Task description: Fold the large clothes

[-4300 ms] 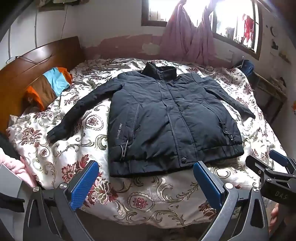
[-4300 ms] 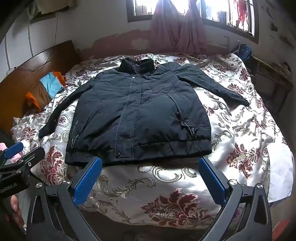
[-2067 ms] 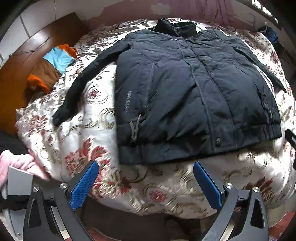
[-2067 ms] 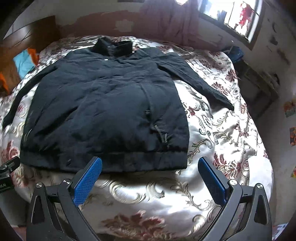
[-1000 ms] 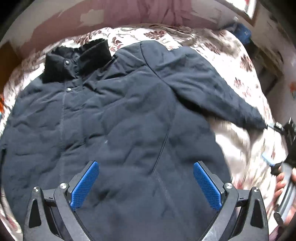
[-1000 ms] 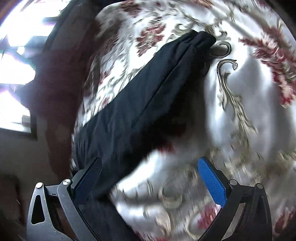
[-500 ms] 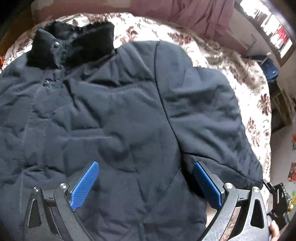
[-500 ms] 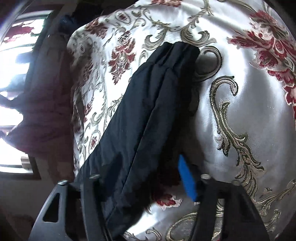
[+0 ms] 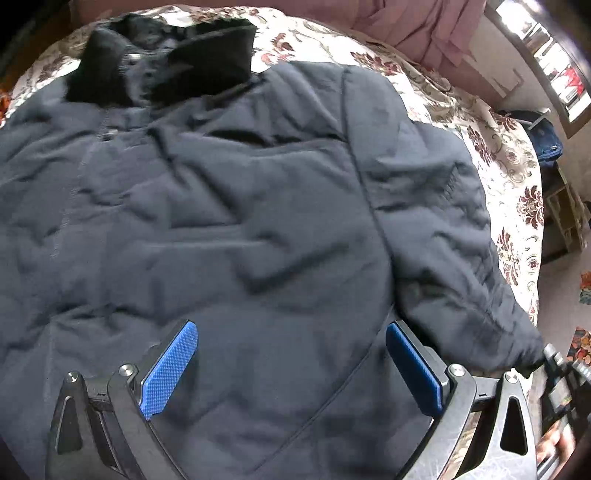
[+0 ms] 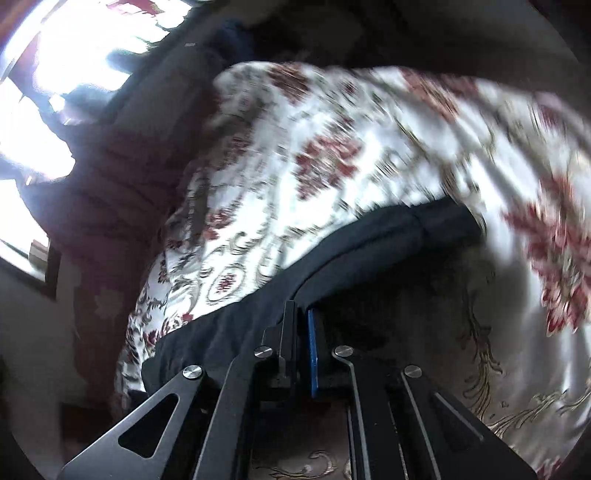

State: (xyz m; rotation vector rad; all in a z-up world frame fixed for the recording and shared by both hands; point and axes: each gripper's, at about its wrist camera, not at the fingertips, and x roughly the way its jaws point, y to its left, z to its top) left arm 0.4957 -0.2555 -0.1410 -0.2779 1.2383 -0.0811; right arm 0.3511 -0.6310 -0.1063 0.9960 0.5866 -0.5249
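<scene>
A dark navy padded jacket (image 9: pixel 229 221) lies face up on the bed, its black collar (image 9: pixel 166 62) at the far end. My left gripper (image 9: pixel 291 363) hovers open just over the jacket's chest, blue pads wide apart, near the seam where the right sleeve (image 9: pixel 443 236) joins. In the right wrist view my right gripper (image 10: pixel 302 332) is shut on the dark sleeve (image 10: pixel 369 243), pinching its fabric near the cuff and holding it lifted off the bedspread. The right gripper's body (image 9: pixel 561 376) shows at the left wrist view's lower right edge.
A floral bedspread (image 9: pixel 509 155) in white, gold and red covers the bed (image 10: pixel 369 147). Pink curtains (image 9: pixel 424 22) hang at the far wall under a bright window (image 10: pixel 55 55). A blue bag (image 9: pixel 546 136) and a low shelf stand beside the bed on the right.
My right gripper closed on the sleeve and lifted it off the bedspread. My left gripper moved lower and closer over the jacket's chest, staying open.
</scene>
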